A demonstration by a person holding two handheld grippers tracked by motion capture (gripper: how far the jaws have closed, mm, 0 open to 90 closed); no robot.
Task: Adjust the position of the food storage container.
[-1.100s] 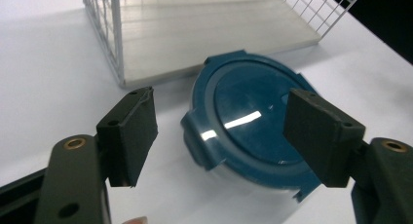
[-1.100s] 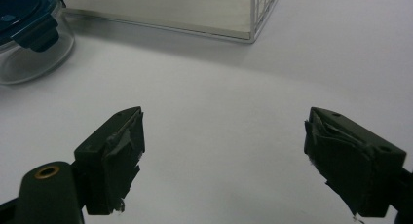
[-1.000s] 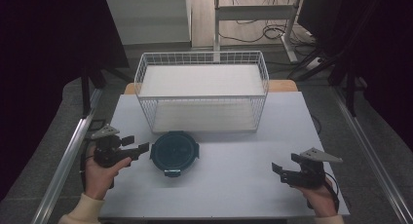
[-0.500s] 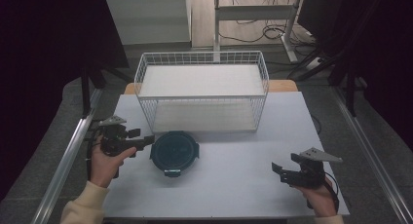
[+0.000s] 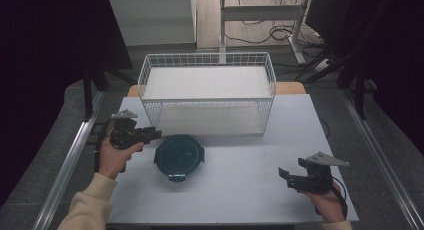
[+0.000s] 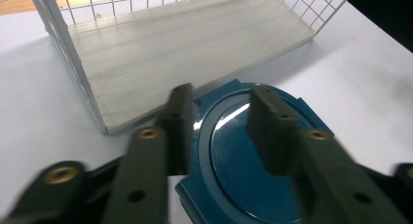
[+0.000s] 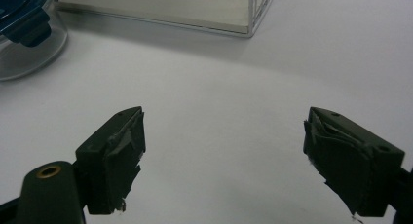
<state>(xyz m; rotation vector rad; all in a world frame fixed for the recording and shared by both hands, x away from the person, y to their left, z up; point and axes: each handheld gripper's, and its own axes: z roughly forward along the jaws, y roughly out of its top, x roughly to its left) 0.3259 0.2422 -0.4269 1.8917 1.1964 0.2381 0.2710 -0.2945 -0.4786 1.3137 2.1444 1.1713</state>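
Note:
A round glass container with a dark blue clip lid (image 5: 179,157) stands on the white table just in front of the wire basket. My left gripper (image 5: 157,134) hovers at the container's left rim, pointing right. In the left gripper view its jaws (image 6: 221,126) stand open above the blue lid (image 6: 243,180) with nothing between them. My right gripper (image 5: 283,174) rests low near the table's front right corner, far from the container. Its jaws (image 7: 224,156) are wide open over bare table, and the container (image 7: 22,44) shows at the upper left of that view.
A white wire basket (image 5: 207,101) with a pale board as its floor stands at the back middle of the table (image 5: 240,190). Its near left corner (image 6: 73,63) is close ahead of the left gripper. Metal rails run along both table sides.
My left gripper has moved forward and to the right, up to the container's lid edge. The right gripper and the container have stayed where they were.

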